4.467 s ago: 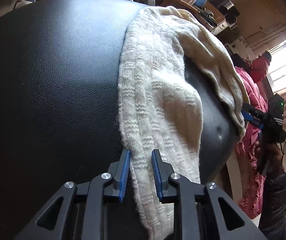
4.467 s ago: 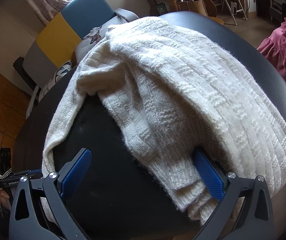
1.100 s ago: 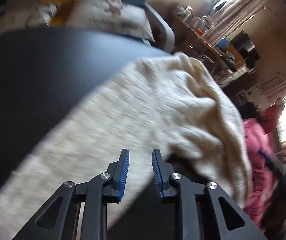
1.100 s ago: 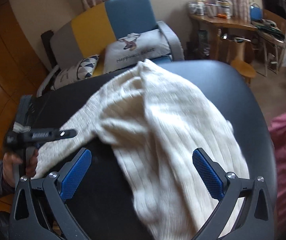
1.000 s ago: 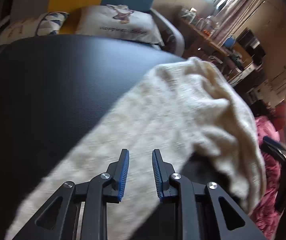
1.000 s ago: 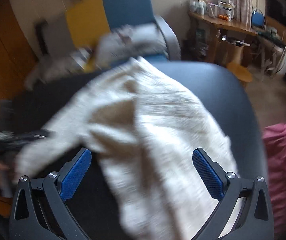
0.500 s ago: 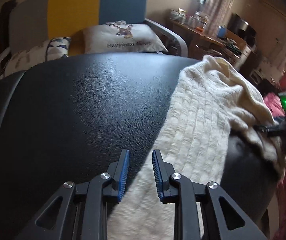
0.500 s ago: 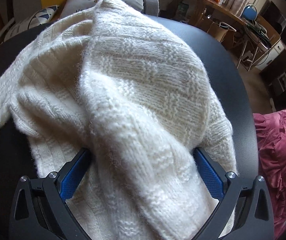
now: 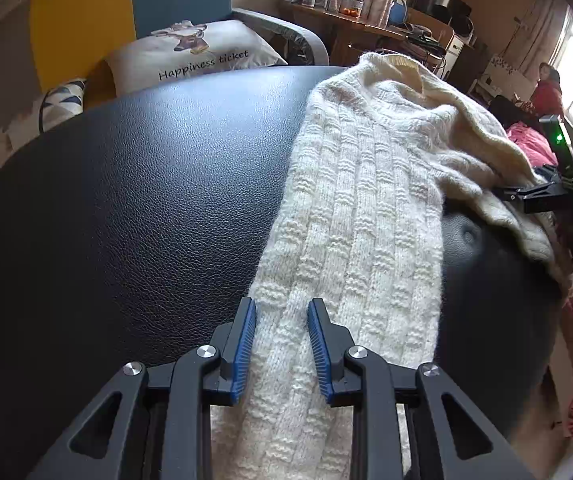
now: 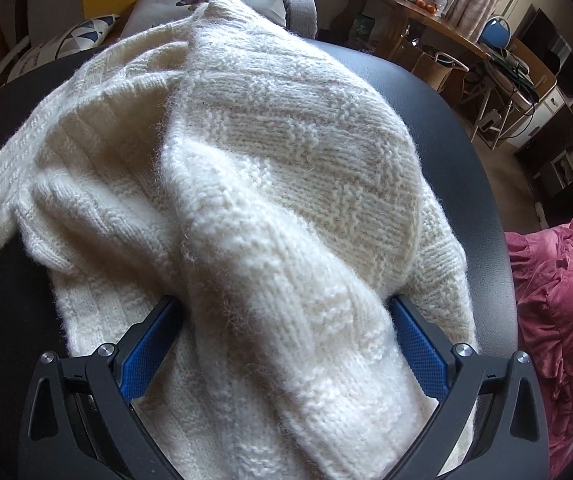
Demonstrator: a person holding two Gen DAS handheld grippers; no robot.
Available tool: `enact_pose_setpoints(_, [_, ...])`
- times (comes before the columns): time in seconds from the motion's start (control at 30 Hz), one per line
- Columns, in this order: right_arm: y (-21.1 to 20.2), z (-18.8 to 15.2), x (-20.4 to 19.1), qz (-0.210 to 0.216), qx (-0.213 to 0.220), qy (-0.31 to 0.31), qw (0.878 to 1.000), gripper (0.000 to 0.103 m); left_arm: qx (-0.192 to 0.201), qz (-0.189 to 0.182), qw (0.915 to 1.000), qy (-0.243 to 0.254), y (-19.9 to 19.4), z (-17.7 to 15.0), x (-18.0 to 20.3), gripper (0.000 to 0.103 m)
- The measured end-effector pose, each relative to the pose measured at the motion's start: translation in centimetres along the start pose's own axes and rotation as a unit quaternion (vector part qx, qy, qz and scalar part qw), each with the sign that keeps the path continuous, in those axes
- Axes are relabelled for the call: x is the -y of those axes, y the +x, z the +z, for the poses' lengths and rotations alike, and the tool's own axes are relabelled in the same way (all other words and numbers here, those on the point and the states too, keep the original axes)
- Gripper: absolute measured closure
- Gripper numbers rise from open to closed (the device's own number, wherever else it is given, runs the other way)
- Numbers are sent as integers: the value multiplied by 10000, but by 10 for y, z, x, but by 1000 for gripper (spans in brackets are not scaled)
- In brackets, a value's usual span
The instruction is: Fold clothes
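On the black table [image 9: 146,200], the cream sweater's [image 10: 270,168] sleeve runs between the opening left tongs [image 9: 280,354]. Right tongs [image 10: 286,344] gape wide around its bunched body.

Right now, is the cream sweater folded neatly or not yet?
Not yet. The cream sweater lies bunched on the black table, one sleeve stretched out straight, away from the body.
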State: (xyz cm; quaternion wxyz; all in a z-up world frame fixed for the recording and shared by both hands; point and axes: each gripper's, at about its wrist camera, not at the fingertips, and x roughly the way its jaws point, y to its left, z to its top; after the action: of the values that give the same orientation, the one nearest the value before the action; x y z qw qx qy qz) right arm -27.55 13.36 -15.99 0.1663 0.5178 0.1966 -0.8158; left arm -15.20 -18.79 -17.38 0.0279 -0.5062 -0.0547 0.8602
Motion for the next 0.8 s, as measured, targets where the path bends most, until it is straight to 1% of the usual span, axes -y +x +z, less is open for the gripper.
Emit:
enact_pose_setpoints(0.1, [1, -1, -1, -20, 41, 21, 10000, 0, 99, 104, 9998, 97, 0, -3, 3, 86])
enact_pose_setpoints(0.2, [0, -1, -3, -36, 84, 27, 10000, 0, 174, 152, 9997, 45, -1, -7, 3, 93])
enact_pose_setpoints(0.4, [2, 2, -4, -61, 89, 39, 9999, 0, 249, 313, 9990, -175, -9, -16, -9, 95])
enact_pose_setpoints(0.53, [1, 6, -5, -31, 23, 54, 10000, 0, 259, 495, 9984, -129, -9, -16, -12, 95])
enact_pose_setpoints(0.57, [0, 7, -5, 10, -28, 76, 10000, 0, 238, 525, 9983, -110, -9, -15, -11, 95])
enact_pose_setpoints(0.67, [-6, 11, -5, 133, -178, 142, 9997, 0, 198, 776, 9968, 70, -9, -12, -8, 95])
enact_pose_setpoints(0.73, [-20, 14, -2, 387, -46, 325, 9987, 0, 188, 844, 9962, 95, -11, -13, -12, 95])
enact_pose_setpoints(0.8, [-47, 15, 3, 795, 269, 467, 9954, 0, 205, 862, 9960, 122, -15, -14, -18, 95])
